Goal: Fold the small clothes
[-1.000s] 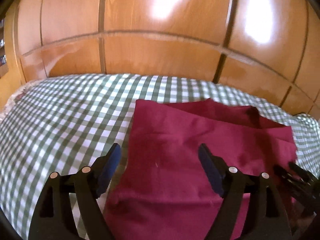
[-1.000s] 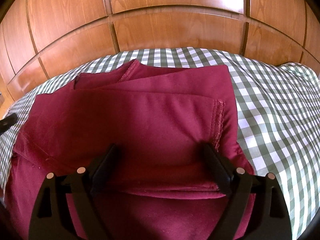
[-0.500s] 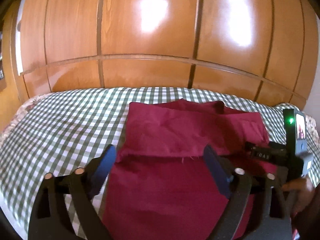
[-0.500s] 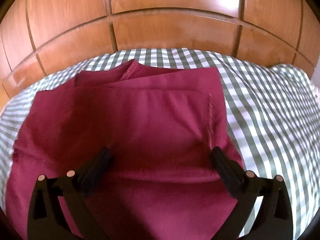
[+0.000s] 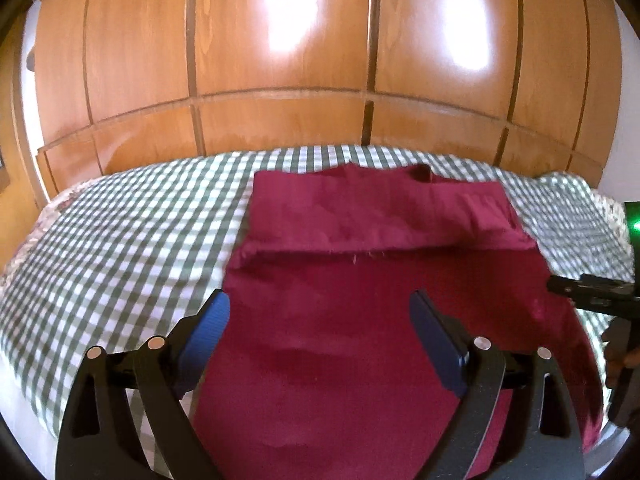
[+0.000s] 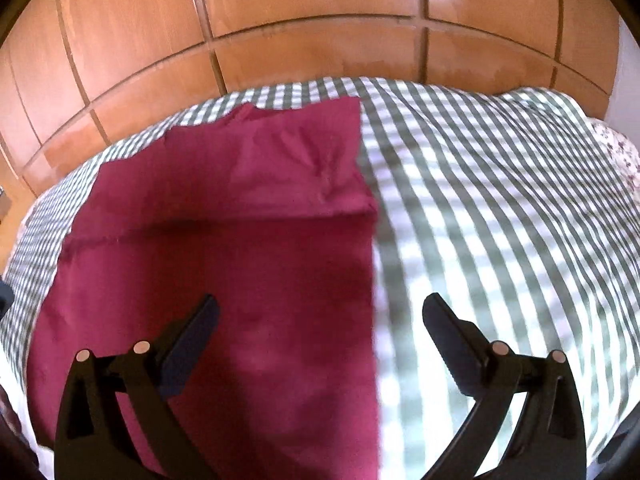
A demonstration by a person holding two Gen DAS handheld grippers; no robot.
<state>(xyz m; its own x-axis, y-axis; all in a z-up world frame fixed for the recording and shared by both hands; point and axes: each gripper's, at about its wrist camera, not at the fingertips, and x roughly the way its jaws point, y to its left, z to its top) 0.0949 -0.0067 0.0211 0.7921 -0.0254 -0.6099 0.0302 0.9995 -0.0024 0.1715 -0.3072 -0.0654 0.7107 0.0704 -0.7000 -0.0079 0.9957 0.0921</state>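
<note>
A dark red garment (image 5: 360, 280) lies flat on the green-and-white checked cover, its far part folded over the near part. It also shows in the right wrist view (image 6: 224, 240). My left gripper (image 5: 320, 320) is open and empty above the garment's near left part. My right gripper (image 6: 320, 320) is open and empty above the garment's right edge. The right gripper shows at the right edge of the left wrist view (image 5: 584, 292).
The checked cover (image 5: 120, 248) spreads left of the garment and, in the right wrist view, right of it (image 6: 500, 200). A wooden panelled wall (image 5: 280, 60) rises behind the bed. A floral sheet edge (image 6: 616, 152) shows at the far right.
Both grippers have pulled back and risen from the garment. The right gripper has shifted right, so it now straddles the garment's right edge. The garment lies still, folded.
</note>
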